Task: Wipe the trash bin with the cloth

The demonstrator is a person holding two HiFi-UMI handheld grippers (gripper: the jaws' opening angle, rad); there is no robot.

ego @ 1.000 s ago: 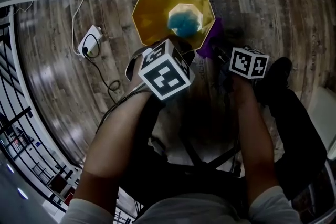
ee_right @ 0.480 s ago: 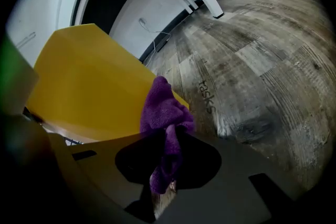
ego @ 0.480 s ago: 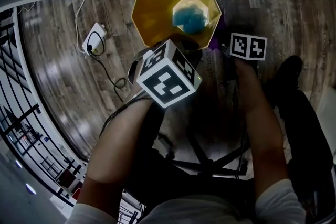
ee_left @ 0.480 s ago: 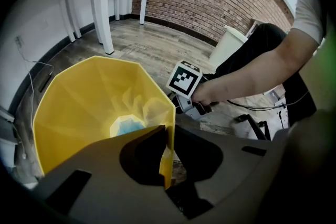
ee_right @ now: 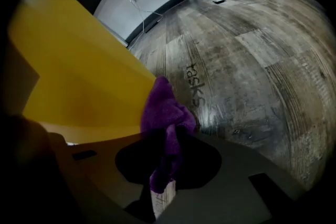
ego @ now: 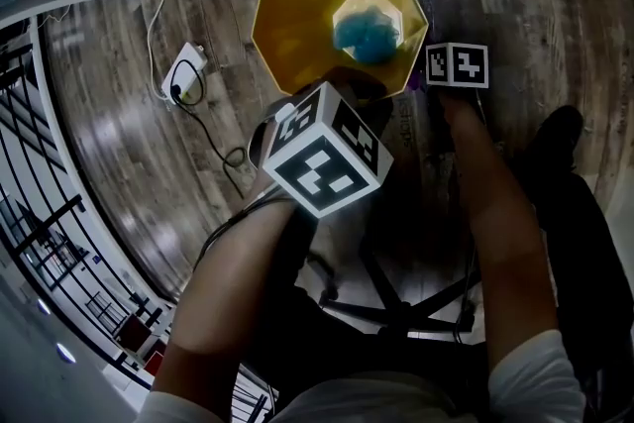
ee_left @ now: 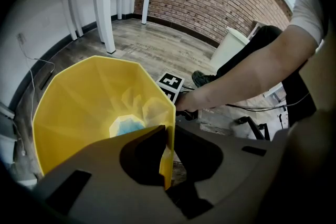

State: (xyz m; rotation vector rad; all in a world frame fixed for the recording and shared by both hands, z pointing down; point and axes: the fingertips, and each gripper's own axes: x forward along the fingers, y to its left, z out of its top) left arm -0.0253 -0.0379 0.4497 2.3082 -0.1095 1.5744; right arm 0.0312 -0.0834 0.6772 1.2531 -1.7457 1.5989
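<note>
Pinching the rim of the yellow trash bin (ego: pixel 297 15), the left gripper (ee_left: pixel 164 139) was nearly closed on its wall. The right gripper (ee_right: pixel 168 139) was clamped on the purple cloth (ee_right: pixel 165 110), which seemed to touch the bin's outer side. A hard push could have tipped the bin on the floor (ego: pixel 149 183) or dragged the cloth loose. Inside, at the bottom, lay a blue lump (ego: pixel 367 33).

Head view: the left cube (ego: pixel 327 161) hides the jaws under it and the bin (ego: pixel 297 25) rim at 6 o'clock. A blue lump (ego: pixel 367 33) at the bin's bottom is too blurred to identify. Right gripper view: the bin runs off at 9 o'clock, and the cloth's (ee_right: pixel 167 118) lower end is lost in shadow between the jaws.
</note>
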